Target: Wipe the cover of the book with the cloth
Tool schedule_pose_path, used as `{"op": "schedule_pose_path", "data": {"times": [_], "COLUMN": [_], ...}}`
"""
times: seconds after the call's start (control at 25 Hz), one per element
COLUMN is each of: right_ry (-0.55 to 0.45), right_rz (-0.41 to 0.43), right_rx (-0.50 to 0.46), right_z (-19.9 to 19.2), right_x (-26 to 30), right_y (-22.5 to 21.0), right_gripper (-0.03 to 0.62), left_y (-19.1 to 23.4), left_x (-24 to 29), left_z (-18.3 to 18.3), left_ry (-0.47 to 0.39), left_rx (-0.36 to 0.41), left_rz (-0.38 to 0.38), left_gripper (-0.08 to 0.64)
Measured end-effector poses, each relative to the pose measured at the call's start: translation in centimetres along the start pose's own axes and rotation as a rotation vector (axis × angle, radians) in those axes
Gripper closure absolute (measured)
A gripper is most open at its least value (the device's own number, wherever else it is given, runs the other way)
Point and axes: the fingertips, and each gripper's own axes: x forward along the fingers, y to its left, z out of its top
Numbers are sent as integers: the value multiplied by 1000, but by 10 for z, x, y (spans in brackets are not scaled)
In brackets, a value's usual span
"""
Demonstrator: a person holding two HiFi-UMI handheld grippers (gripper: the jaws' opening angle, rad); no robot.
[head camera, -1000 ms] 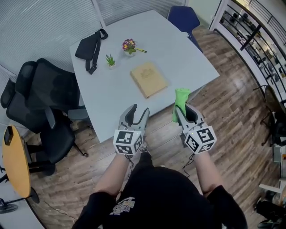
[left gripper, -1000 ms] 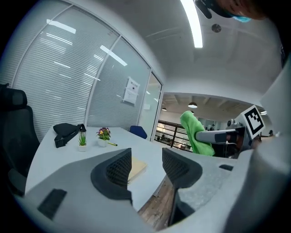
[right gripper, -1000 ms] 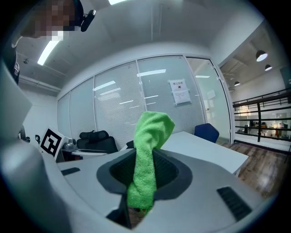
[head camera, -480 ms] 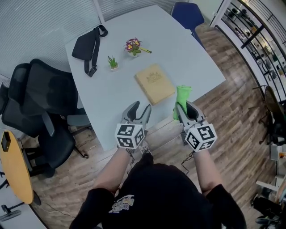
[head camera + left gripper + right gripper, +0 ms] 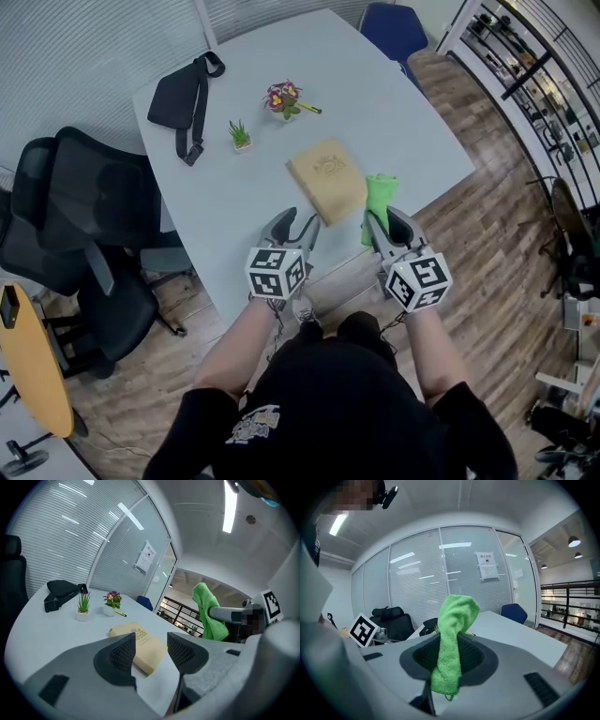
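Observation:
A tan book (image 5: 327, 180) (image 5: 138, 645) lies flat near the front edge of the grey table (image 5: 375, 103). My left gripper (image 5: 292, 228) (image 5: 151, 651) hovers over that edge, just short of the book, open with nothing between its jaws. My right gripper (image 5: 382, 221) (image 5: 449, 658) is shut on a green cloth (image 5: 378, 203) (image 5: 453, 639), which stands up from the jaws beside the book's right side. In the left gripper view the cloth (image 5: 210, 612) hangs from the right gripper at the right.
A black bag (image 5: 185, 97), a small green pot plant (image 5: 240, 136) and a flower pot (image 5: 284, 97) stand on the far part of the table. Black office chairs (image 5: 84, 211) are at the left, a blue chair (image 5: 394, 28) at the far end.
Both grippers have moved forward toward the table: the left now reaches over its front edge near the book, the right carries the cloth up beside the book.

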Motion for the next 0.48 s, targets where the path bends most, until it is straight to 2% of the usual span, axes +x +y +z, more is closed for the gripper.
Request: {"op": "schedule_pose_path", "data": {"times": [0.48], "right_ry": [67], "right_rz": [60], "right_rx": [-50], "right_z": [-15], "right_x": [28], "right_y": [1], "right_gripper": [491], "left_y": [14], "left_x": [27], "left_z": [-13], "left_ry": [42], "left_rx": [-133], "left_rz": [28], "left_gripper": [362]}}
